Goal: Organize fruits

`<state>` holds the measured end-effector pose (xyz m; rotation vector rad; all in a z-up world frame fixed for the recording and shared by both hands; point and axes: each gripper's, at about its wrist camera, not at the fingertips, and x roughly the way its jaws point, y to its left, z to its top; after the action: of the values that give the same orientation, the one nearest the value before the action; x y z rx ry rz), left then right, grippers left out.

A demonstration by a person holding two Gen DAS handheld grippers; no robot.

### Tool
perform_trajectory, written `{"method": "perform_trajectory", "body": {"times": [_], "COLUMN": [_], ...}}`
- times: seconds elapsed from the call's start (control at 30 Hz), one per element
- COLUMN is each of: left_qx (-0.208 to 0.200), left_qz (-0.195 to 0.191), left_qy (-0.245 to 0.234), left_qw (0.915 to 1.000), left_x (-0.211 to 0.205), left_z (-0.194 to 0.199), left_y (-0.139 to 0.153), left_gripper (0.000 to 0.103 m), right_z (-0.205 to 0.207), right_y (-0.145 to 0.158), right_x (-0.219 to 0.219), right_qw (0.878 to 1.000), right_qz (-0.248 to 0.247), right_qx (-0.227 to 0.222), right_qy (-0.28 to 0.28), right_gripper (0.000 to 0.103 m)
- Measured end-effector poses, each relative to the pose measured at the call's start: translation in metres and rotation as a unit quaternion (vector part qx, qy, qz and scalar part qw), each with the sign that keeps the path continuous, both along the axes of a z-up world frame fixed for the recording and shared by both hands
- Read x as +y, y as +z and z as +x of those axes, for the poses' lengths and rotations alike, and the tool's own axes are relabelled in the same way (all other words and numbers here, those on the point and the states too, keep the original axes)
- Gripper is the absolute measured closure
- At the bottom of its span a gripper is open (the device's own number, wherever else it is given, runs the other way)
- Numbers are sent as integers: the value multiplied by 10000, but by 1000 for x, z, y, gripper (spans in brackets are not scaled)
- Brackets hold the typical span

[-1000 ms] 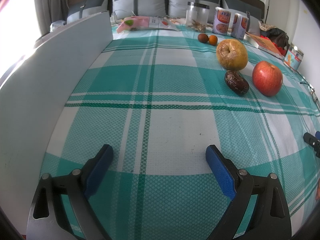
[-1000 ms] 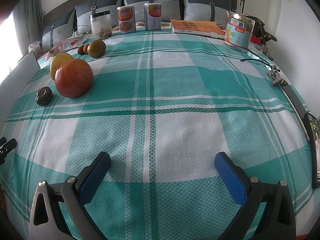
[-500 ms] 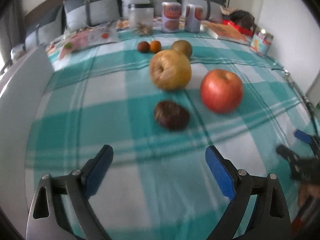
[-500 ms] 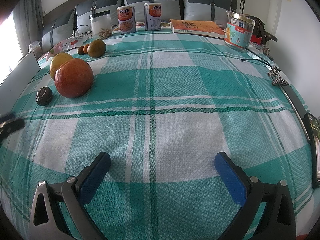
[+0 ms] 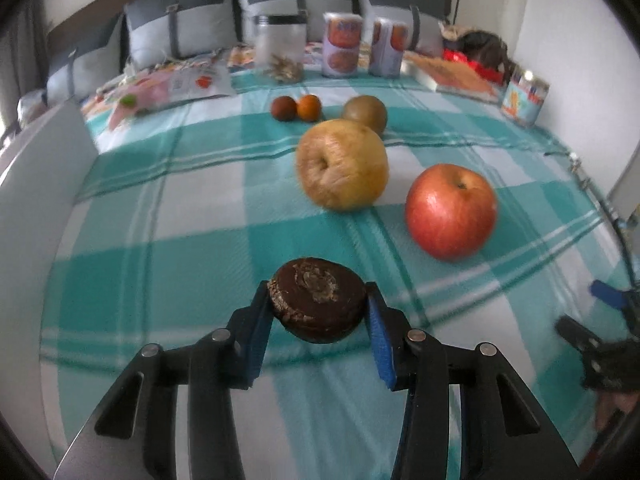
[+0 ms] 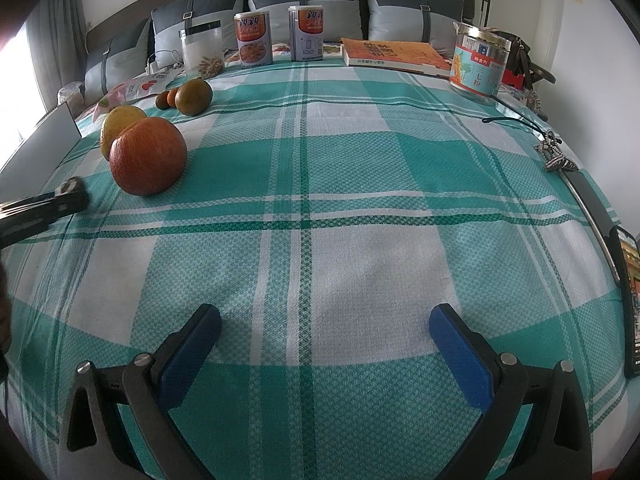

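Note:
A dark brown wrinkled fruit (image 5: 316, 304) sits between the blue pads of my left gripper (image 5: 318, 314). Its jaws are closing and both pads touch the fruit's sides. Behind it on the green plaid bedcover lie a yellow wrinkled apple (image 5: 342, 164) and a red apple (image 5: 450, 210). Farther back are a green-brown round fruit (image 5: 366, 112), a small orange fruit (image 5: 309, 107) and a small dark red one (image 5: 283, 108). My right gripper (image 6: 324, 326) hovers open over bare cloth, nothing between its fingers. From the right wrist view the left gripper (image 6: 48, 204) shows at the left edge.
A white board (image 5: 36, 200) stands along the bed's left side. At the back are a clear jar (image 5: 278, 50), two cans (image 5: 342, 46), an orange book (image 6: 394, 54) and a tin (image 6: 478, 64). A keychain (image 6: 556, 156) and a phone (image 6: 630, 304) lie at the right edge.
The left gripper swung right and forward toward the fruits, and its wide jaws closed in around the dark fruit. The right gripper has not moved.

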<state>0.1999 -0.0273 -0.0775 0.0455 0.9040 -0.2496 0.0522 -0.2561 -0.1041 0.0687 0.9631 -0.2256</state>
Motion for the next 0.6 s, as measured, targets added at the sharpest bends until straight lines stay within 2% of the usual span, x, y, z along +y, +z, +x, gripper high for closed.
{"method": "perform_trajectory", "body": {"times": [0.1,0.2,0.4,0.43,0.47,0.5,0.57,0.6], "left_qx": [48,57,196,208,198,121,93,-9], "left_qz": [-205,-210,-89,-49,-42,-28,404,470], "left_qy": [142,347,842,933,984,977,1023,1036], "left_qw": [9997,9992,9962,9954,9949,9951,9939,9935], "left_x": [28,53,82,83,85,85,77,75], "left_z": [-27,-50,-59,-59,-59,-59,-58,-59], "left_y": [7,6,-14,-17,-20,-21,-29,-29], "left_gripper": [57,57,54,51,42,27,11,10], "right_z": [0,0,0,0,0,0,0,0], "right_y": [0,0,0,0,0,0,0,0], "right_x": [0,0,0,0,0,0,0,0], "right_qw": [10000,10000,10000,10000,10000,10000,10000,10000], "right_qz": [-2,-6,-5,-4,-5,-5,-7,-7], "right_qx": [0,-4,-10,-10,-13,-14,-11,-8], "right_qy": [-1,-2,0,1,1,1,0,1], "right_gripper": [0,0,0,0,0,0,0,0]}}
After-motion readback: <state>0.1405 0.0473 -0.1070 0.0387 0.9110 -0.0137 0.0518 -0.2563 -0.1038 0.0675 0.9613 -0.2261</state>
